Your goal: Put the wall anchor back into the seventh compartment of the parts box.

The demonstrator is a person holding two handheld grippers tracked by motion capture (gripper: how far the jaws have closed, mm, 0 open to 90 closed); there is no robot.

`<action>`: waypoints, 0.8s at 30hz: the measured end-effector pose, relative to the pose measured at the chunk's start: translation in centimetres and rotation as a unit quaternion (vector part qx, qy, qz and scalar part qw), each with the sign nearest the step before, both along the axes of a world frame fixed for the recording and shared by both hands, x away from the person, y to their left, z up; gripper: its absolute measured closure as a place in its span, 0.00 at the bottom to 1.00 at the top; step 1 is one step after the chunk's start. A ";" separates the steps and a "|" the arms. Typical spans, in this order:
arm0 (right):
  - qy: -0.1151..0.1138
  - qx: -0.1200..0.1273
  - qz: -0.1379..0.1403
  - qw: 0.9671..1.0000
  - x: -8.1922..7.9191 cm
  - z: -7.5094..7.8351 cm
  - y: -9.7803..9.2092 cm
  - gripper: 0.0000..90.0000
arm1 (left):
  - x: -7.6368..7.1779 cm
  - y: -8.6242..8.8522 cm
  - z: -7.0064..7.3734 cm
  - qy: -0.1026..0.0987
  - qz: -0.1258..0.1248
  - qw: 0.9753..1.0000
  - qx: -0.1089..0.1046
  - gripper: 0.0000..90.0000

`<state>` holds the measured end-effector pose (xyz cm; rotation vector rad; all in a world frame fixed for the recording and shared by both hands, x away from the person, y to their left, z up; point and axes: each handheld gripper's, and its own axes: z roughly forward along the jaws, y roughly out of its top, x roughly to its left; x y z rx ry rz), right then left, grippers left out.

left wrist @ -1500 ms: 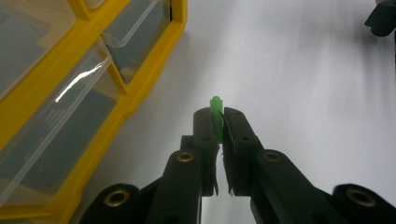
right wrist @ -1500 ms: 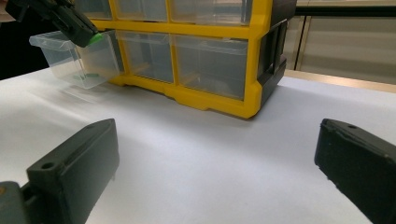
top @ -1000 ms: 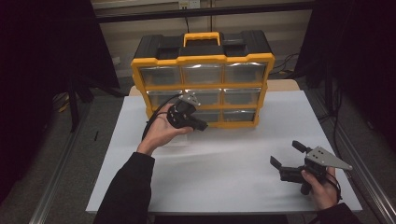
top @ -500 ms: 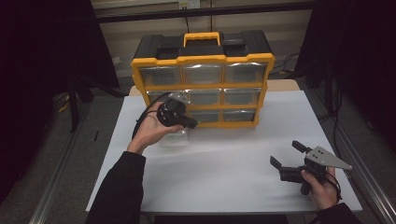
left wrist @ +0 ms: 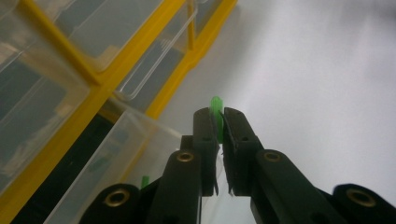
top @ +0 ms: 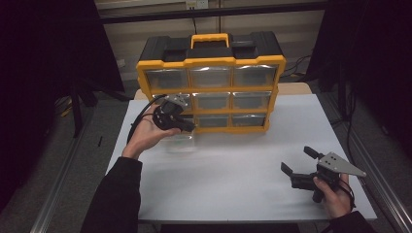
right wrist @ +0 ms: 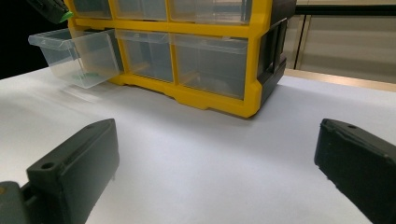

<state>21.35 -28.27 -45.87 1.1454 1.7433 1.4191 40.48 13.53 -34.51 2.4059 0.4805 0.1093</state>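
At left centre of the high view the left gripper (top: 187, 127) hovers over the pulled-out clear drawer (top: 180, 144) of the yellow organizer (top: 211, 62) — jaws clenched on a small green piece (left wrist: 216, 103). At lower right, the right gripper (top: 297, 161) rests spread, grasping nothing.

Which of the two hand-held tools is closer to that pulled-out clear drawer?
Left. The left tool hovers right over the clear drawer, pinching a small green piece. The right tool rests far across the table.
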 end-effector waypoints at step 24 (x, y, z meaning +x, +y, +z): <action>0.000 -0.001 -0.001 1.000 0.0 0.0 0.0 0.00 | 1.6 2.9 -1.0 0.009 0.031 0.998 0.059 0.94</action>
